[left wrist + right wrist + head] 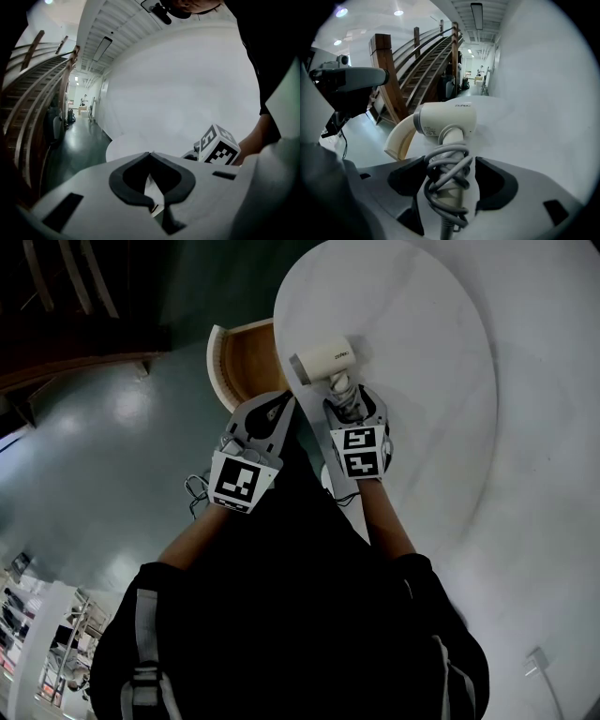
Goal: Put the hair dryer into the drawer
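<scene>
1. While reaching for the hair dryer (328, 359) near the tabletop (422, 381) edge, mind the open drawer (246, 367) just beside; plenty of bare room rightward.
2. On the left gripper (151, 157), jaws pressed together, empty; keep clear.
3. On the right gripper (449, 164), jaws spread around the cord-wrapped handle, not pinching; close squarely, trapping the coils.

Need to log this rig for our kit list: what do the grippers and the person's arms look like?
The left gripper and right gripper are pale grey plastic shells with black pads lining the jaws. Each carries a cube of black-and-white square markers. A thin cable loops beside the left one. The person wears a dark top with short sleeves; the forearms are bare.
</scene>
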`<state>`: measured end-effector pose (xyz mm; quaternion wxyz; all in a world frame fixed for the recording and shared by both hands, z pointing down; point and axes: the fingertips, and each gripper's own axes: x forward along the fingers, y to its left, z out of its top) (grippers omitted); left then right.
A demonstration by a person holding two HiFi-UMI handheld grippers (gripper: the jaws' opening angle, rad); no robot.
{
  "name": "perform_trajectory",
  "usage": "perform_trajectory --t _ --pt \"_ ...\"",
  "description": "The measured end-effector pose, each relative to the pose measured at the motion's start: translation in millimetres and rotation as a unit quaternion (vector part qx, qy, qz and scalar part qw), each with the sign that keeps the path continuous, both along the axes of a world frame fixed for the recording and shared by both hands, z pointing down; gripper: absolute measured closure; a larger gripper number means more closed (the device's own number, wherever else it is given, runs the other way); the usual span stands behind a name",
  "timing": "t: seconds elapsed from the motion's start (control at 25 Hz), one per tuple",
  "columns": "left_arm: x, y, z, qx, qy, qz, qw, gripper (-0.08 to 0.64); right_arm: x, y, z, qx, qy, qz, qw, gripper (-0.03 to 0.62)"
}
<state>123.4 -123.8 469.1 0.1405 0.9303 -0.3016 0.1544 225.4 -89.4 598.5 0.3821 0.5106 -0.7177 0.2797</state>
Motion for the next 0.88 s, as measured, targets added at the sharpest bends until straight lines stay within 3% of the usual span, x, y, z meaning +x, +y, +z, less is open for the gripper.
perform_trajectory --t 0.32,0.6,0.88 --pt "-2 0 1 -0.005 -0.003 0.0 1.0 0.552 -1 0 1 -0.014 0.014 0.001 1.0 0.307" --pt "-13 -1 -3 0.001 -0.001 0.001 1.0 0.552 -3 4 -2 -0.012 0.004 0.033 0.999 0.33" --pt "-26 0 -15 0.013 0.005 -0.001 0.9999 0.552 -13 2 -30 0.027 -0.004 0.051 0.998 0.333"
